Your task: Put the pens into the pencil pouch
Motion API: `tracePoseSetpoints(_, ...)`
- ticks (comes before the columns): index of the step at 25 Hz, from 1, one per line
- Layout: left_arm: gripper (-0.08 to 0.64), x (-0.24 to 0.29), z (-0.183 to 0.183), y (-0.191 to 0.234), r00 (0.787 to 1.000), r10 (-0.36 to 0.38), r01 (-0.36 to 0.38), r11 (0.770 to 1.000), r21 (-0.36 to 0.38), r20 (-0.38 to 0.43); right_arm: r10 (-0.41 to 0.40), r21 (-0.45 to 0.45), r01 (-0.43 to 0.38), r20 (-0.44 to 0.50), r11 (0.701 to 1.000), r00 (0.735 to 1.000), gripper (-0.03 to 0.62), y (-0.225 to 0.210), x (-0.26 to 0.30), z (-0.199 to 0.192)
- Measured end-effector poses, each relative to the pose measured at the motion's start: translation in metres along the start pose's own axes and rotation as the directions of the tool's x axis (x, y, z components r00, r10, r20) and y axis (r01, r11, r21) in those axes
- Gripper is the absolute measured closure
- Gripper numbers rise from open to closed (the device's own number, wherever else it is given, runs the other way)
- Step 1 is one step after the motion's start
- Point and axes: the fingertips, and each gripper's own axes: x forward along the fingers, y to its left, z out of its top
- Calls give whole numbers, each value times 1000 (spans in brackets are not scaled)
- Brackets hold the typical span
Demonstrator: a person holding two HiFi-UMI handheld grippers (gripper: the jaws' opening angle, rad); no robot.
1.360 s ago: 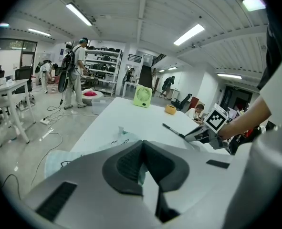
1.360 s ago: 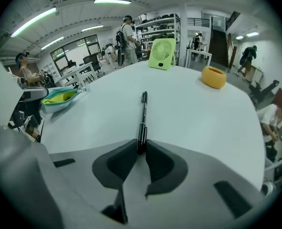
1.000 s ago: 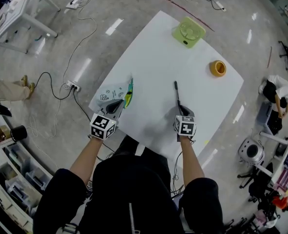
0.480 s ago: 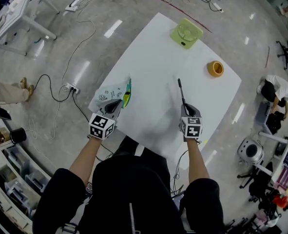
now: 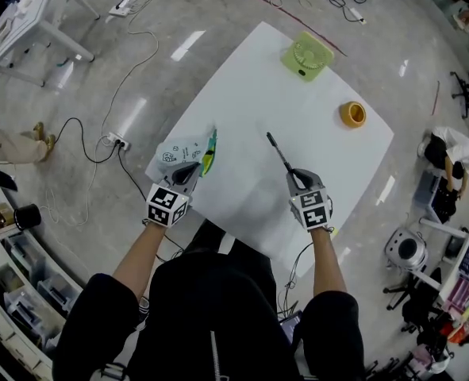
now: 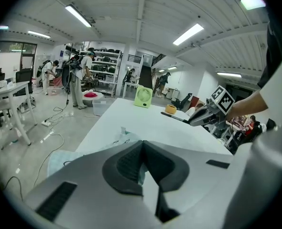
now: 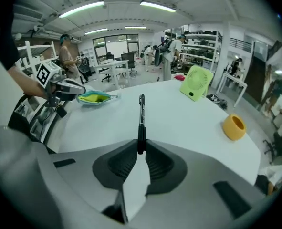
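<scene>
Fingers [image 7: 124, 163] of the right gripper [image 7: 141, 149] clenched on the tail end of a black pen [image 7: 141, 118]; pen sticks straight out ahead of the jaws. Head view: this pen slants up and to the left, over the near half of the white table [image 5: 250, 94], and looks to be held clear of the top. Left gripper [image 6: 143, 144] has its jaws pressed together, with a fold of the pencil pouch [image 6: 124, 136] pinched between them. Pouch is pale with small dark printed figures and lies flat at the table's left corner, near edge in the grip. Its mouth is on the side facing the table's middle. Something green and yellow [image 5: 209, 153] shows at the mouth; cannot tell exactly what. Pen and pouch are apart, with bare table between them. Both grippers are over the near edge of the table, left one at the left corner, right one further right. Green desk fan [image 5: 305, 52] is at the far corner. Yellow tape roll [image 5: 353, 113] sits near the right edge. Both are well apart from the pen and the pouch.
</scene>
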Motion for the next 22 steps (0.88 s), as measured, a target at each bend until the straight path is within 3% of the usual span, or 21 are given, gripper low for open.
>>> tracePoseSetpoints(5, 538, -3, -5, -3, 1000, -12, 12, 1000, 28, -18, 130, -118, -132, -25, 984, 991, 529, 37, 9, 6)
tracePoseSetpoints(10, 538, -6, -7, 0, 1000, -4, 5, 1000, 30, -20, 217, -229, -229, -78, 946, 973, 529, 69, 20, 7)
tracePoseSetpoints(22, 538, -11, -15, -7, 999, -15, 19, 997, 70, -50, 371, -348, -405, -162, 846, 914, 529, 127, 42, 19)
